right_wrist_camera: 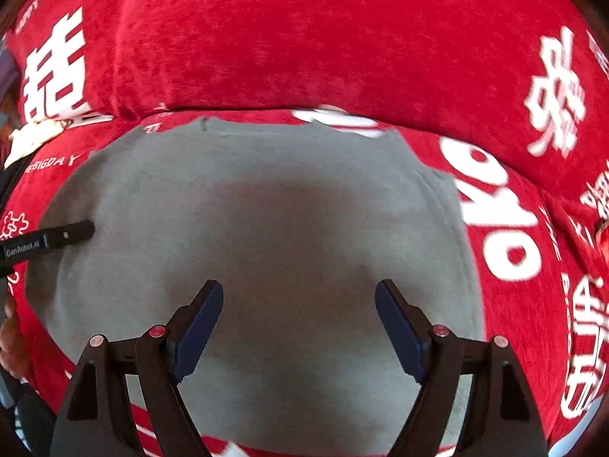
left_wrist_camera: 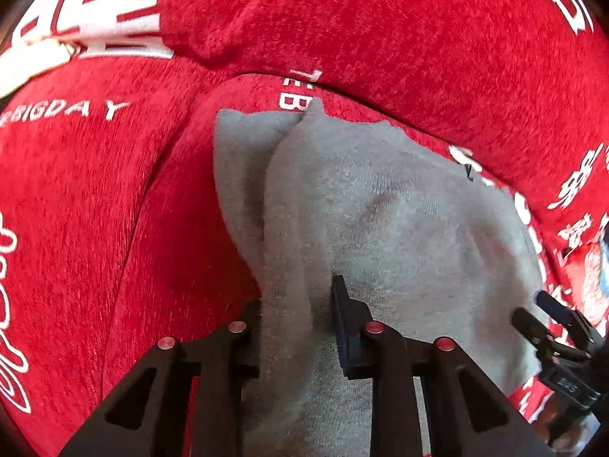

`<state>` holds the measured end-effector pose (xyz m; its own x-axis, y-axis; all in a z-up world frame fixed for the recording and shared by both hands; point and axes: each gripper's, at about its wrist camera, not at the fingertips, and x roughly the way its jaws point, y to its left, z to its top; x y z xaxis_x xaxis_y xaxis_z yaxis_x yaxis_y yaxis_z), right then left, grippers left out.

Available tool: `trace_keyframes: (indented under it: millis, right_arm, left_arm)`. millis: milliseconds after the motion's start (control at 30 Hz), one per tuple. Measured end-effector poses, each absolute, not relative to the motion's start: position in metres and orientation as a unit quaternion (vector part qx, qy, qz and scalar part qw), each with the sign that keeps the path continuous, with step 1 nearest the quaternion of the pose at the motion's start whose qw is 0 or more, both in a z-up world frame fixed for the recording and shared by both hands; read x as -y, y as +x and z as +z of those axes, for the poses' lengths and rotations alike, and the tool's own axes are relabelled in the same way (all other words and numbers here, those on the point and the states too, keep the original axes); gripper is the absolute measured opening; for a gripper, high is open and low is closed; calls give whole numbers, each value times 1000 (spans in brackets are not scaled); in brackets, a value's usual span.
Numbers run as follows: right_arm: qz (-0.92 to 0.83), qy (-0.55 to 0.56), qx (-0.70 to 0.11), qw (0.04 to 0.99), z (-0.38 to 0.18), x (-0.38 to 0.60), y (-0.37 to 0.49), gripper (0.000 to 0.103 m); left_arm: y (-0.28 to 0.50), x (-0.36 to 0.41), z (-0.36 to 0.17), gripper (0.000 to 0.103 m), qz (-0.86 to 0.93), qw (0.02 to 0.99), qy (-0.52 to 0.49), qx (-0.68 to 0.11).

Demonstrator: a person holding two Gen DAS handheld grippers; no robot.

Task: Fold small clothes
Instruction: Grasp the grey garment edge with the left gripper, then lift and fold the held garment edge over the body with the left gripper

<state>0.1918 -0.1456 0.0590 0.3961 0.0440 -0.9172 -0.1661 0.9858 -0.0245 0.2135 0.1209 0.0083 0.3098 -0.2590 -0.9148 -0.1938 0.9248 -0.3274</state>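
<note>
the left tool point(left_wrist_camera: 295, 304) pinches a ridge of the grey garment point(left_wrist_camera: 380, 209) while the right tool point(right_wrist_camera: 298, 323) hovers spread; that thin pinch could slip and spoil the fold.

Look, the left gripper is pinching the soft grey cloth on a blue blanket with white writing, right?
Not quite: the blanket is red, not blue, as the left wrist view shows. The left gripper is indeed pinching a fold of the soft grey cloth.

Surface: red plush cover point(right_wrist_camera: 304, 38) with white lettering | On it: grey garment point(right_wrist_camera: 266, 209) lay flat at centre, lettering at 3 o'clock.
</note>
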Motion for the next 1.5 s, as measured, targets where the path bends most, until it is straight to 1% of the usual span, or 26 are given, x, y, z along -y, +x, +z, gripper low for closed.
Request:
trace_keyframes:
  millis: [167,200,233,333,400,467,567,633,700,767,900,933,1033,1167,1233,1333,1433,1500]
  right_arm:
    - [70,-70,-580,809,36,109,231,84]
    - [58,-74,-591,801,26,105,241,85]
    - [48,-71,-589,804,21,103,249,91]
    - [16,-61,-601,797,10,100,281,98]
    - [6,-36,-613,789,3,104,302,99]
    - [-12,-21,-627,779,-4,110,318,103]
    - [-15,-23,-634,773,-3,112,323,103]
    - [-10,-34,-616,787,13,112,308,99]
    - [2,-37,-584,811,34,119,276,99]
    - [-3,-43,-579,814,41,127,245,99]
    - [16,-17,-587,809,27,140,193,99]
    - [11,-23,-589,808,19,140,184,99]
    - [5,-54,-550,834,22,134,154,99]
    - [25,-81,-537,839,20,128,116,99]
    - [33,-78,-518,851,23,131,104,99]
    - [46,-38,-550,833,27,148,110,99]
    - [17,-20,-518,855,49,179,113,99]
    - [3,-11,-516,857,54,203,118,99]
  left_arm:
    - [210,-124,15,24,-25,789,-205,-578]
    - [209,-126,17,24,-26,789,-213,-576]
    - [210,-128,18,24,-27,788,-221,-574]
    - [213,-127,18,24,-24,786,-227,-575]
    - [215,-123,17,24,-17,786,-219,-578]
    - [215,-121,16,24,-13,786,-218,-579]
    - [216,-122,16,24,-11,784,-221,-580]
    - [216,-122,16,24,-8,783,-220,-581]
    - [217,-119,16,23,-2,785,-213,-582]
    - [217,-114,17,23,7,786,-202,-584]
    - [218,-109,17,23,27,785,-190,-589]
    - [218,-109,17,23,31,783,-191,-592]
    - [217,-109,20,23,38,781,-185,-596]
    - [219,-101,23,23,51,779,-166,-603]
    - [219,-93,29,23,57,780,-151,-604]
    - [220,-76,49,22,52,789,-129,-598]
    - [224,-50,73,21,47,798,-93,-593]
    - [230,-25,86,20,45,801,-67,-593]
